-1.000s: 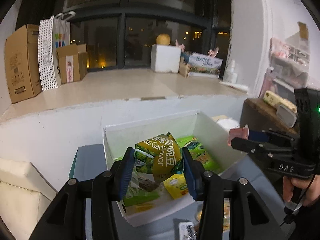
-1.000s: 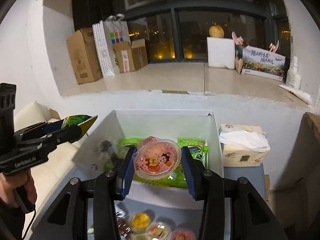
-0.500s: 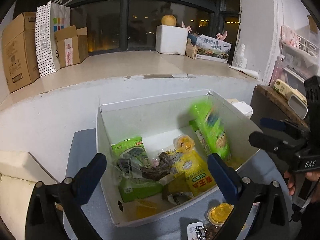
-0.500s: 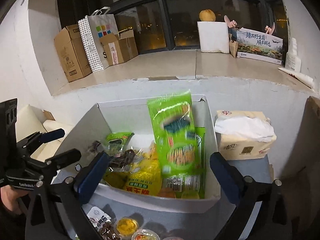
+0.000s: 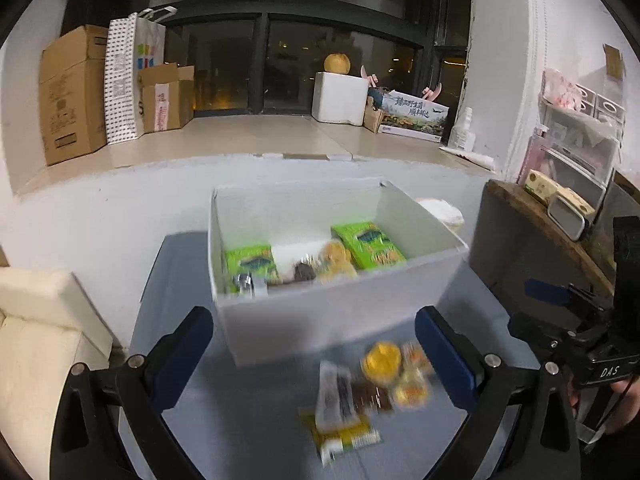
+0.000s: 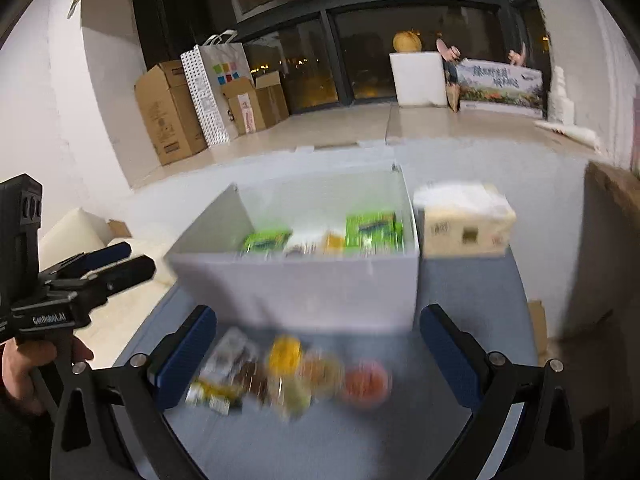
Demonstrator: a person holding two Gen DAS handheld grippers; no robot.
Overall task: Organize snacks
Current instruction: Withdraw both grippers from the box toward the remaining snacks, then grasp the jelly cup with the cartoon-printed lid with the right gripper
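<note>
Both tongs stand wide open with nothing between their blue pads: the left tongs [image 5: 314, 350] and the right tongs [image 6: 318, 350] hang over the near part of the grey-blue bench [image 5: 248, 412].

The white box [image 5: 320, 312] sits toward the bench's far edge, its near wall facing the tongs and its top open. A tissue box [image 6: 464, 226] stands just beside the box's right wall, at the far right corner. Bare bench shows left of the box and along the near edge.

The loose snacks [image 5: 360, 392] lie in a blurred cluster on the bench just in front of the box: a yellow cup, wrapped bars, a yellow-green packet and, in the right view, a red cup [image 6: 366, 384]. Inside the box lie two green packets [image 5: 370, 246] and some yellow pieces.
</note>
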